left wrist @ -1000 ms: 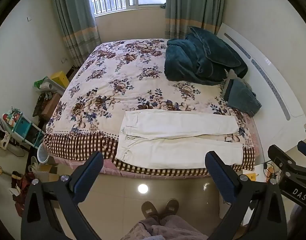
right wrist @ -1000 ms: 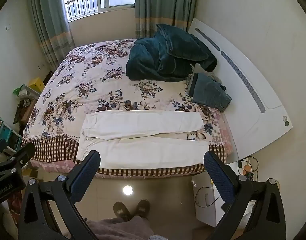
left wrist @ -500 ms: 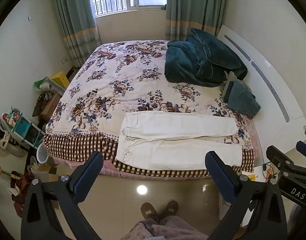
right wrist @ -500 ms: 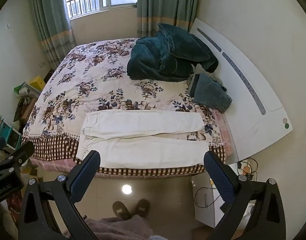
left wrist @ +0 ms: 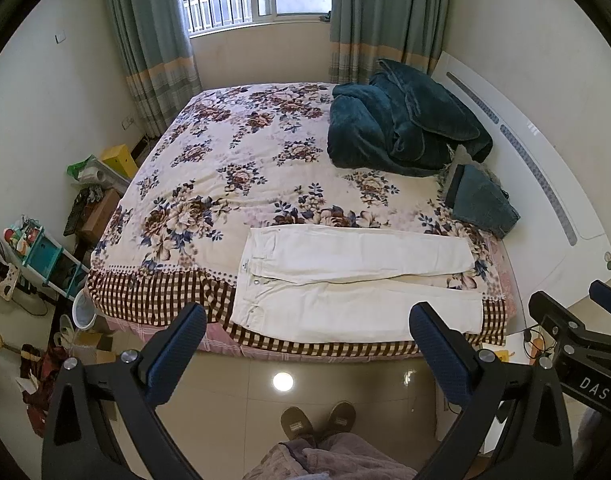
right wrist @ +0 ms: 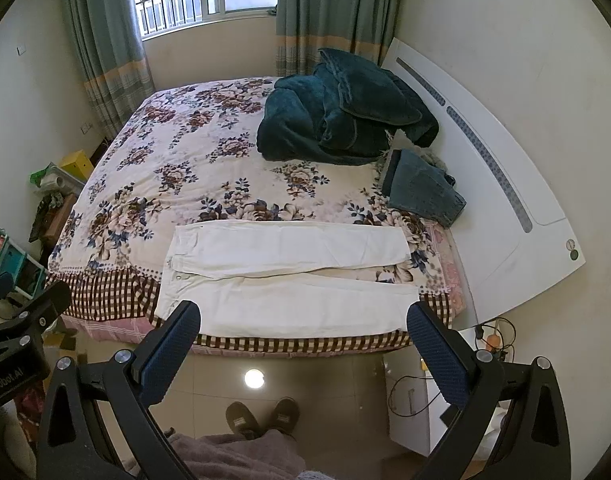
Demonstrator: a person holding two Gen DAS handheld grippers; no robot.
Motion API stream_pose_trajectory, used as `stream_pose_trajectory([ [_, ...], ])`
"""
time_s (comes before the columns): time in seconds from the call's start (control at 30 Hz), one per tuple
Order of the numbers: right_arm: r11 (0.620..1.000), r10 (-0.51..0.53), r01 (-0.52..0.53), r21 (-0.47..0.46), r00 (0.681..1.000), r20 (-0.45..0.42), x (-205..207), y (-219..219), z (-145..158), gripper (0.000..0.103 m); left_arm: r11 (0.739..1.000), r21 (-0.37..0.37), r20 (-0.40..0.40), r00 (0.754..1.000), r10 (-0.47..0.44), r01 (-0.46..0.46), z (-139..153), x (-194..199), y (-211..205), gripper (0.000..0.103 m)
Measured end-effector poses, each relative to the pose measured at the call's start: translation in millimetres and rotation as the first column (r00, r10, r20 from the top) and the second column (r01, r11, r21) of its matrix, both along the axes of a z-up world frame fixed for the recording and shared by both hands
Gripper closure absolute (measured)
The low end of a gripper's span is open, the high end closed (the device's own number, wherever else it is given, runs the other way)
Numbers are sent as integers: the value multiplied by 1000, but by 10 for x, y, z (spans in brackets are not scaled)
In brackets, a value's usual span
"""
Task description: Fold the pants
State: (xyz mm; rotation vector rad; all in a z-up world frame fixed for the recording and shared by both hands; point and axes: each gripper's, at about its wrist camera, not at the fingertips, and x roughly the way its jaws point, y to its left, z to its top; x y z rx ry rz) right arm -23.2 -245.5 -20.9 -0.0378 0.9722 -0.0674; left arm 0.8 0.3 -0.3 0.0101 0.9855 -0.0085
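Note:
White pants (left wrist: 357,280) lie flat along the near edge of the bed, waist to the left, both legs stretched to the right; they also show in the right wrist view (right wrist: 289,276). My left gripper (left wrist: 307,346) is open and empty, held high above the floor in front of the bed. My right gripper (right wrist: 303,342) is open and empty, also well back from the pants. The right gripper shows at the right edge of the left wrist view (left wrist: 577,332).
The bed (left wrist: 233,160) has a floral cover. A dark teal blanket (left wrist: 401,124) is heaped at the back right, folded blue jeans (left wrist: 481,204) beside the white headboard (left wrist: 545,184). Clutter and a shelf (left wrist: 45,256) stand at left. My slippered feet (left wrist: 317,420) are on the tiled floor.
Both views have shifted only slightly; the bed sits a touch lower in frame. The pants have not moved and both grippers stay open.

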Motion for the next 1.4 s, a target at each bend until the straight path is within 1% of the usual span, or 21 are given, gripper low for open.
stream_pose_trajectory([
  [0.07, 1000, -1, 1, 1, 1000, 1, -3, -3, 4, 0, 1000, 0, 0, 1000, -2, 2, 13, 52, -12, 0],
  [0.47, 1000, 1, -1, 2, 1000, 0, 9, -2, 22, 0, 1000, -2, 5, 1000, 1, -1, 15, 50, -13, 0],
  [0.6, 1000, 1, -1, 3, 1000, 0, 8, -5, 20, 0, 1000, -3, 6, 1000, 3, -3, 103, 144, -107, 0],
  [1.17, 1000, -3, 3, 6, 1000, 3, 10, 12, 42, 0, 1000, -7, 10, 1000, 0, 0, 90, 104, -71, 0],
  [1.23, 1000, -6, 6, 10, 1000, 5, 27, 16, 79, 0, 1000, -9, 10, 1000, -1, 1, 91, 102, -67, 0],
  [1.4, 1000, -8, 7, 11, 1000, 7, 30, 19, 99, 0, 1000, -6, 12, 1000, -1, 1, 134, 207, -140, 0],
])
